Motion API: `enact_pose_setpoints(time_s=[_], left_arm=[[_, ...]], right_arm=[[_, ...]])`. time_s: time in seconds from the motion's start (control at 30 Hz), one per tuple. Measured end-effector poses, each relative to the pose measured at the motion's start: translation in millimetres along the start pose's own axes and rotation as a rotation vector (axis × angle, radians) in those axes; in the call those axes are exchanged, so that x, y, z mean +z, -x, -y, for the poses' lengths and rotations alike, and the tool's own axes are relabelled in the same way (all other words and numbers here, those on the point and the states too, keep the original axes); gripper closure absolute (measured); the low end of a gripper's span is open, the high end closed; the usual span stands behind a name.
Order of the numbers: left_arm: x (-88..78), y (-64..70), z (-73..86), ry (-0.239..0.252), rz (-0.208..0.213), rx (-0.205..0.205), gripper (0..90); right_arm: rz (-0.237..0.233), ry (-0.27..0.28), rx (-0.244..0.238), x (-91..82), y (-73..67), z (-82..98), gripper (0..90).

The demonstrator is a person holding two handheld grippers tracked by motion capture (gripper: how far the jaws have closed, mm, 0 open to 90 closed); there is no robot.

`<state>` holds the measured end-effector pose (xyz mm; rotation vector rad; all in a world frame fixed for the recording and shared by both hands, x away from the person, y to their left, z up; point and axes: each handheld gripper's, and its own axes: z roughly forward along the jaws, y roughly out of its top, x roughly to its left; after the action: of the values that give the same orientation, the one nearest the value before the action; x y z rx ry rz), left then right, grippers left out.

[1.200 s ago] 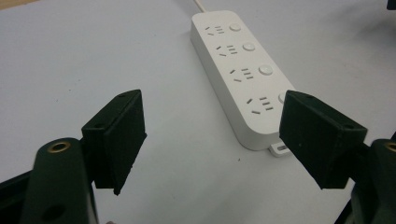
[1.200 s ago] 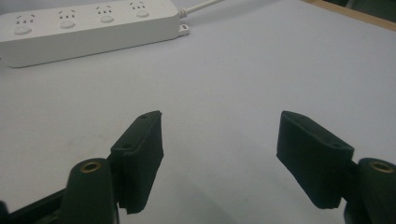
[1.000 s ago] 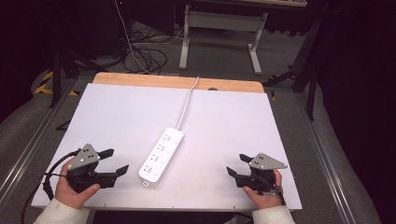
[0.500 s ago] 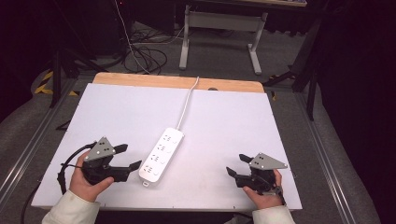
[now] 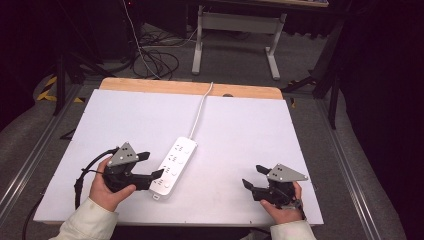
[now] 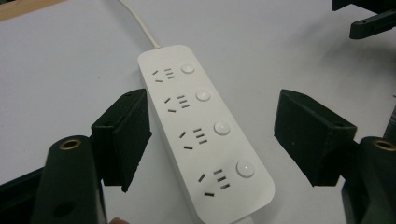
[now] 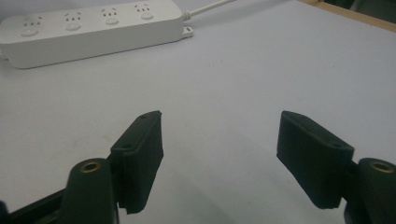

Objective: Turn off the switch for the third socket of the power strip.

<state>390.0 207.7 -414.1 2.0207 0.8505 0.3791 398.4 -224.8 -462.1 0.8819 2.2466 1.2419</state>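
A white power strip (image 5: 173, 165) with several sockets and round buttons lies slanted at the middle of the white table (image 5: 250, 130). Its white cable (image 5: 202, 107) runs to the far edge. My left gripper (image 5: 152, 165) is open at the strip's near end. In the left gripper view the strip (image 6: 205, 135) lies between the two jaws of that gripper (image 6: 212, 140), and neither pad touches it. My right gripper (image 5: 252, 176) rests open near the front right of the table, holding nothing. In the right gripper view the jaws (image 7: 222, 149) stand wide apart, with the strip (image 7: 93, 28) far off.
A wooden strip (image 5: 190, 88) borders the table's far edge. Beyond it stand a metal frame (image 5: 235, 30) and loose cables (image 5: 155, 60) on the floor. The right gripper's jaw tips (image 6: 373, 23) appear at the top right of the left gripper view.
My left gripper has moved right and forward from the table's front left, so its open jaws now sit either side of the strip's near end. The right gripper has stayed still.
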Motion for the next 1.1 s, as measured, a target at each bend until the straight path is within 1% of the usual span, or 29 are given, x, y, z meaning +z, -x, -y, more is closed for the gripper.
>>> enact_pose_setpoints(time_s=[0.07, 0.1, 0.2, 0.23, 0.3, 0.4, 0.43, 0.47, 0.6, 0.63, 0.7, 0.77, 0.8, 0.83, 0.87, 0.9, 0.93, 0.97, 1.0, 1.1], left_arm=[[2.6, 0.6, -2.2, -0.005, 0.000, 0.010, 27.5], [4.5, 1.5, -3.1, -0.003, 0.004, 0.007, 27.6], [10.2, 3.9, -6.6, -0.013, 0.015, 0.016, 27.6], [11.7, 4.2, -7.9, -0.017, 0.012, 0.026, 27.6], [15.7, 6.1, -9.7, -0.019, 0.026, 0.022, 27.6], [20.7, 7.8, -12.7, -0.023, 0.025, 0.030, 27.6], [22.6, 9.3, -13.3, -0.024, 0.039, 0.017, 27.6], [24.3, 9.6, -14.2, -0.023, 0.034, 0.025, 27.6], [29.8, 12.0, -15.8, -0.035, 0.044, 0.034, 27.6], [30.1, 12.0, -15.6, -0.037, 0.030, 0.042, 27.6], [30.8, 12.2, -15.0, -0.047, 0.025, 0.043, 28.6], [30.7, 12.3, -14.8, -0.047, 0.020, 0.046, 32.6], [30.1, 12.1, -15.0, -0.049, 0.021, 0.048, 39.8], [30.0, 12.0, -15.1, -0.048, 0.027, 0.048, 39.8], [30.9, 12.3, -14.8, -0.047, 0.041, 0.033, 44.1], [31.2, 11.0, -15.1, -0.054, 0.047, 0.037, 54.6], [32.5, 10.3, -14.9, -0.064, 0.076, 0.012, 54.6], [33.4, 8.8, -15.0, -0.074, 0.093, 0.006, 64.2], [34.5, 8.7, -14.9, -0.078, 0.095, 0.001, 64.2], [36.8, 9.1, -15.0, -0.082, 0.093, -0.004, 76.3]], right_arm=[[0.000, 0.000, 0.000, 0.0, 0.0, 0.0, 31.8], [-0.001, 0.000, 0.000, 0.2, 0.1, 0.1, 31.9], [0.000, -0.001, 0.000, 0.4, 0.2, 0.1, 31.8], [-0.001, -0.001, 0.000, 0.3, 0.2, 0.1, 31.8], [0.000, 0.000, 0.001, 0.2, 0.4, 0.2, 31.8], [-0.001, 0.002, 0.002, 0.2, 0.6, 0.4, 31.8], [-0.001, 0.002, 0.003, 0.1, 0.6, 0.4, 31.8], [0.000, 0.000, 0.002, 0.0, 0.9, 0.4, 31.8], [-0.001, 0.001, 0.002, -0.2, 1.0, 0.5, 31.8], [-0.001, 0.001, 0.001, -0.3, 0.9, 0.5, 31.8], [-0.002, 0.000, 0.001, -0.3, 0.9, 0.6, 31.8], [-0.001, 0.000, 0.000, -0.1, 0.9, 0.6, 31.8], [-0.001, 0.000, -0.001, 0.0, 0.8, 0.4, 31.8], [-0.001, 0.000, -0.001, 0.0, 0.8, 0.4, 31.8], [-0.003, 0.001, -0.002, 0.1, 0.6, 0.4, 31.8], [0.000, 0.000, -0.003, -0.1, 0.5, 0.3, 31.9], [0.000, 0.000, -0.003, -0.1, 0.5, 0.3, 31.9], [-0.002, 0.003, -0.002, 0.0, 0.6, 0.3, 31.9], [-0.002, 0.003, -0.002, 0.0, 0.6, 0.3, 31.9], [-0.002, 0.001, -0.004, 0.1, 0.5, 0.3, 31.9]])
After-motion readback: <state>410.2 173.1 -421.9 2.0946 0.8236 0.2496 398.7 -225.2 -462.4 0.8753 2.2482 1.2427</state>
